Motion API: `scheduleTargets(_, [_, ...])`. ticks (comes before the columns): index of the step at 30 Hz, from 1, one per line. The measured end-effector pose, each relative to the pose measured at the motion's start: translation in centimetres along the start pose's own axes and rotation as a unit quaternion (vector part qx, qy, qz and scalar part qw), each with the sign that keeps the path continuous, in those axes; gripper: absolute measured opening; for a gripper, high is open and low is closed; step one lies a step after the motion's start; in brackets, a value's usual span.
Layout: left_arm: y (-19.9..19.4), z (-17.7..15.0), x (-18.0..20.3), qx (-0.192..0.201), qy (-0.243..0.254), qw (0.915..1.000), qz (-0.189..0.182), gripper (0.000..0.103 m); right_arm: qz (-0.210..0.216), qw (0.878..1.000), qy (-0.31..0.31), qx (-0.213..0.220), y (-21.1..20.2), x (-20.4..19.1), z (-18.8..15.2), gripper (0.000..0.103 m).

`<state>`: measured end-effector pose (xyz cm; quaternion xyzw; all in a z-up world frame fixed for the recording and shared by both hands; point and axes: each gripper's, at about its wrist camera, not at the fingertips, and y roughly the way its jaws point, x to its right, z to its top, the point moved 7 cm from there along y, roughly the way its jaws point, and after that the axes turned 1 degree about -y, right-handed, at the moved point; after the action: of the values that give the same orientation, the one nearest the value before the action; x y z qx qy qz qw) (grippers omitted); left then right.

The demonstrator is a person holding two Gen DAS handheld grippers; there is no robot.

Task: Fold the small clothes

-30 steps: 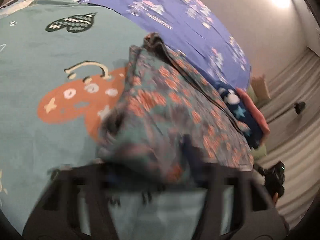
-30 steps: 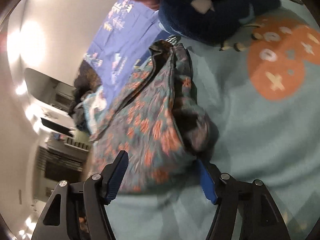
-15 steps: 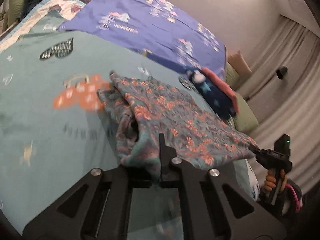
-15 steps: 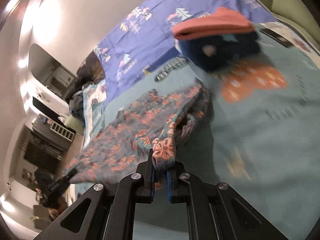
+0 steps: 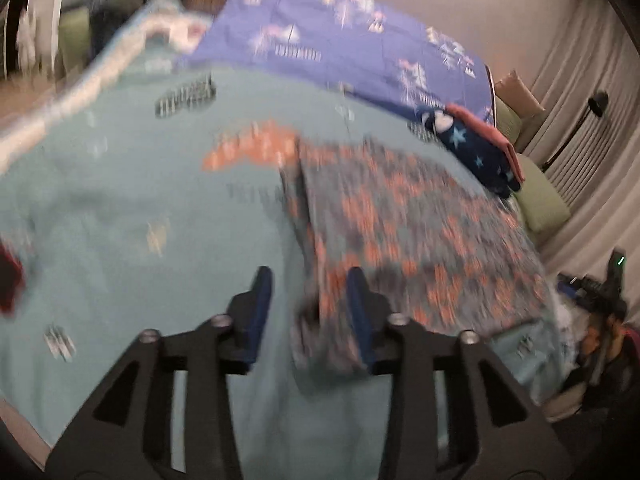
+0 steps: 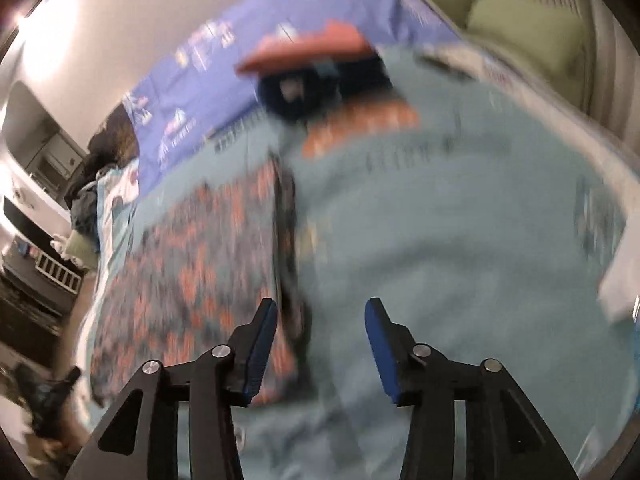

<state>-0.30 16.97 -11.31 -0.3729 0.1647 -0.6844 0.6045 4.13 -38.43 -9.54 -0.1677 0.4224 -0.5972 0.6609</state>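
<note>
A small floral garment (image 5: pixel 408 236), teal-grey with orange flowers, lies spread flat on the teal bedspread (image 5: pixel 120 216). It also shows in the right wrist view (image 6: pixel 208 264). My left gripper (image 5: pixel 310 304) is open and empty above the garment's near left corner. My right gripper (image 6: pixel 320 336) is open and empty just past the garment's right edge. Both views are motion-blurred.
A folded stack, navy star garment (image 5: pixel 476 152) with a coral one on top, lies at the far side and shows in the right wrist view (image 6: pixel 316 76). A blue patterned sheet (image 5: pixel 340 48) covers the back. A green cushion (image 5: pixel 540 200) sits right.
Both grippers have opened and let go of the floral garment, which now lies flat on the bed. Both have pulled back and up from it.
</note>
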Motion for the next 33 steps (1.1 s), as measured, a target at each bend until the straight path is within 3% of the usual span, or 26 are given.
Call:
scheduleTargets(4, [2.5, 3.6, 1.3, 0.014, 0.039, 0.9991, -0.011, 0.054, 0.022, 0.998, -0.048, 0.016, 3.3, -2.5, 4.4, 0.050])
scheduleTargets(7, [6.6, 6.5, 2.0, 0.004, 0.059, 0.9983, -0.004, 0.056, 0.033, 0.995, -0.091, 0.002, 7.0, -4.6, 6.7, 0.050])
scheduleTargets(13, [14.2, 9.5, 0.1, -0.047, 0.027, 0.9985, 0.003, 0.056, 0.023, 0.988, -0.146, -0.039, 13.0, -5.3, 8.3, 0.050])
scheduleTargets(21, [19.4, 9.0, -1.0, -0.095, -0.009, 0.9950, -0.029, 0.056, 0.059, 0.984, -0.142, -0.085, 16.9, -5.5, 8.7, 0.050])
scheduleTargets(22, [19.6, 9.0, -0.9, -0.094, -0.015, 0.9946, -0.041, 0.052, 0.070, 0.984, -0.136, -0.095, 17.4, -5.5, 8.6, 0.050])
scheduleTargets(23, [19.5, 9.1, -0.8, -0.087, -0.018, 0.9949, -0.049, 0.044, 0.078, 0.983, -0.132, -0.099, 17.5, -5.7, 8.5, 0.040])
scheduleTargets(24, [19.4, 9.3, -0.6, -0.077, -0.018, 0.9952, -0.058, 0.024, 0.084, 0.983, -0.129, -0.096, 17.4, -5.8, 8.5, 0.027])
scheduleTargets(25, [19.2, 9.5, -0.4, -0.069, -0.015, 0.9957, -0.060, 0.012, 0.087, 0.984, -0.126, -0.091, 17.3, -5.9, 8.7, 0.005])
scheduleTargets(33, [14.8, 12.6, 1.6, 0.017, 0.027, 0.9963, -0.079, 0.007, 0.115, 0.984, -0.137, -0.021, 13.6, -7.8, 10.7, 0.004])
